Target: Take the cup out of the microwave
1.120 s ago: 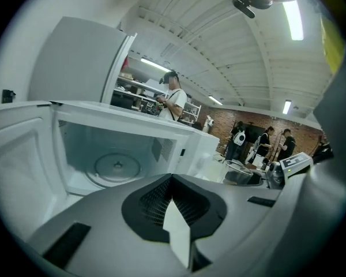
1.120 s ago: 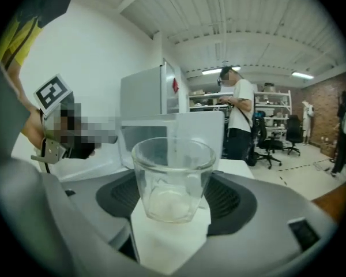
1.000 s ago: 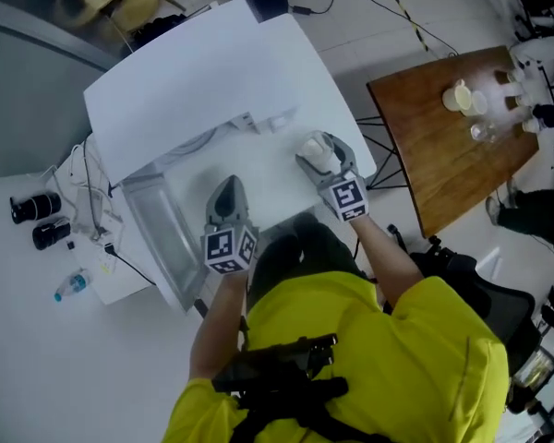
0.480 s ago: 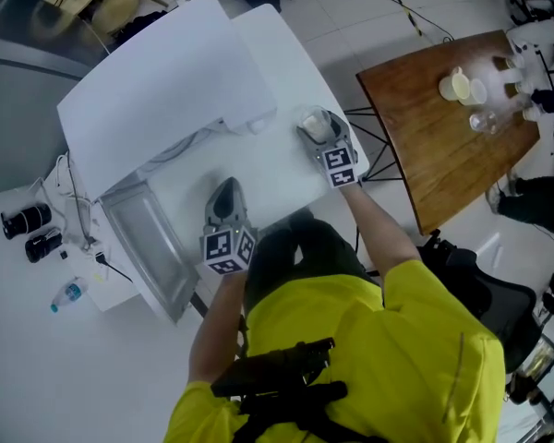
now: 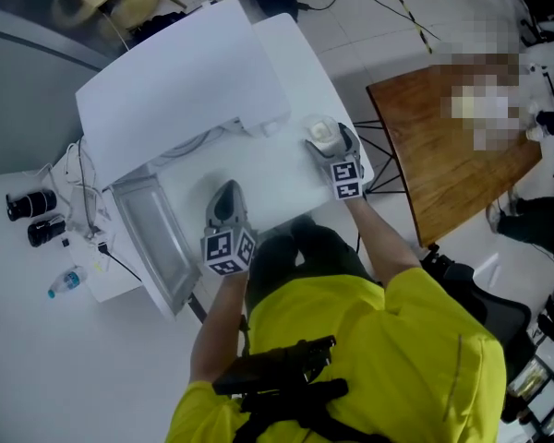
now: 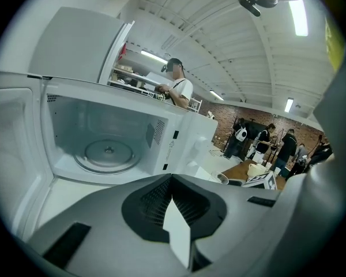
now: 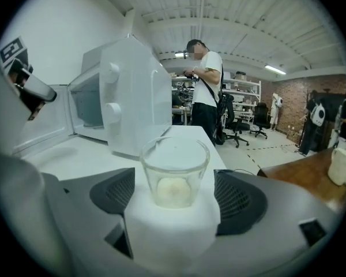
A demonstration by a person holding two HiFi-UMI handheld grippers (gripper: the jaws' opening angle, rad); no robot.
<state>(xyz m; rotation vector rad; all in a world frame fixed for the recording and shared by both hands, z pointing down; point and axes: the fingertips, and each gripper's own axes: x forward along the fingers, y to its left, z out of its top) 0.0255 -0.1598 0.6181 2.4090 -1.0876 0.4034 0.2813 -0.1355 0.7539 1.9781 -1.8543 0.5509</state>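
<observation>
Cup [image 7: 174, 169] is out of the microwave [image 6: 179, 137] and upright on the bench [image 7: 75, 154], between the right tool's [image 7: 175, 203] jaws, which are opening, pads off the glass. Let both sides clear, then back straight out, no sideways nudge. Left tool [image 6: 173, 203]: jaws together, holding nothing.

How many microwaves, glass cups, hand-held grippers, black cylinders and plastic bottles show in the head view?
White microwave with open door: 1
Clear glass cup: 1
Grey hand-held grippers: 2, left hand-held gripper shut, right hand-held gripper jaws opening around the cup
Black cylinders: 2
Clear plastic bottle: 1
Total: 7
</observation>
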